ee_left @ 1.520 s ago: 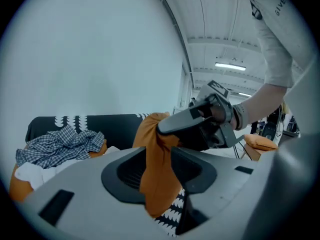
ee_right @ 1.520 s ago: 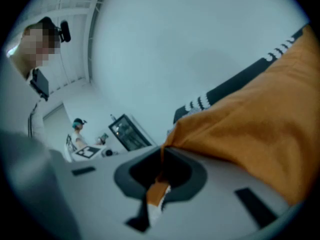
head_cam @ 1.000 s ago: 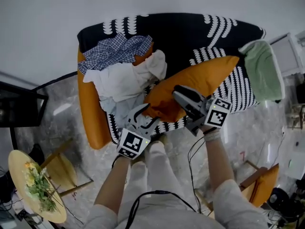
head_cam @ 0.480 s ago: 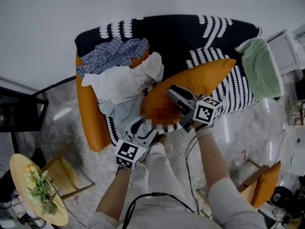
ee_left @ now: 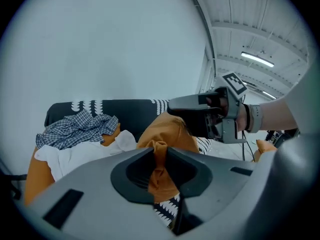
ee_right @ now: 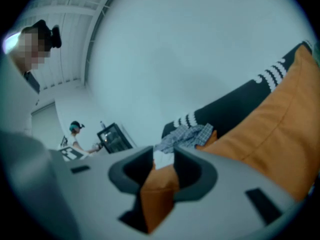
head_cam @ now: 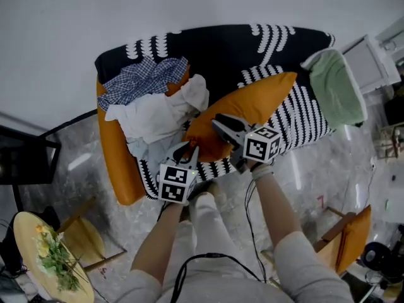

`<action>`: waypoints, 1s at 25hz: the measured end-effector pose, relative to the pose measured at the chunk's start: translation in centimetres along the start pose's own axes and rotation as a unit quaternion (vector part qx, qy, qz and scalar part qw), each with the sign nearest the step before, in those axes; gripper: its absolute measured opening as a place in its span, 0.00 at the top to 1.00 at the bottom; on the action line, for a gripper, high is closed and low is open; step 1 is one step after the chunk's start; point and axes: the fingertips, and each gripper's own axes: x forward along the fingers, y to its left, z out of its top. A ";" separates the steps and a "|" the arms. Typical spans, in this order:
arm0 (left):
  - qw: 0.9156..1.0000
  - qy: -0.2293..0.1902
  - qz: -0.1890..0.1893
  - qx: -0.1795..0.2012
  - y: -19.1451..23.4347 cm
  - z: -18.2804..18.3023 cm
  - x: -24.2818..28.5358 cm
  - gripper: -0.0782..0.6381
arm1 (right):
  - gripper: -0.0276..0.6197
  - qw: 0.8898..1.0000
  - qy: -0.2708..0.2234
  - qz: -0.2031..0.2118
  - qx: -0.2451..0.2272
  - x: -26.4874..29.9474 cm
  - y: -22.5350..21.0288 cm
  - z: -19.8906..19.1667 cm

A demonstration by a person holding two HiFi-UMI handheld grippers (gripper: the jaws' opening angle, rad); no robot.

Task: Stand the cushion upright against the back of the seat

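While the orange cushion (head_cam: 255, 103) lies slanted across the striped seat (head_cam: 303, 115), its near lower corner sits between both claws. The left claw (head_cam: 186, 149) has just been closing and now pinches a fold of the orange cover. The right claw (head_cam: 219, 124), just beside it and a little farther in, is clenched on another fold of the same cushion.

To do this step well, both grips probably need to hold while the cushion is raised by this edge and tipped away from the claws, until it leans on the black backrest (head_cam: 214, 46) beyond them. A thin pinch of fabric may slip, so a slow, even lift seems wise.

Left of the left claw, white clothes (head_cam: 154, 112) and a checked shirt (head_cam: 142, 77) crowd the seat and could snag. Well right of the right claw lies a green towel (head_cam: 334, 90). Grey marbled floor (head_cam: 79, 150) spreads below, a pale wall (head_cam: 189, 2) rises behind the backrest, and a round tabletop (head_cam: 20, 225) with flowers stands well back to the left.
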 end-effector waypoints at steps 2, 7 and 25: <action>1.000 -0.003 0.004 -0.009 0.7 -0.2 0.0 0.77 | 0.77 1.000 0.000 -0.020 -0.011 -1.6 -0.3 0.1; 1.000 0.005 0.009 -0.005 1.2 -0.7 -0.3 0.77 | 0.77 0.996 -0.002 -0.089 -0.025 -7.2 -2.0 1.0; 0.988 -0.017 0.120 -0.093 3.6 -0.8 -0.6 0.77 | 0.67 0.972 0.028 -0.219 -0.085 -18.1 -18.7 8.8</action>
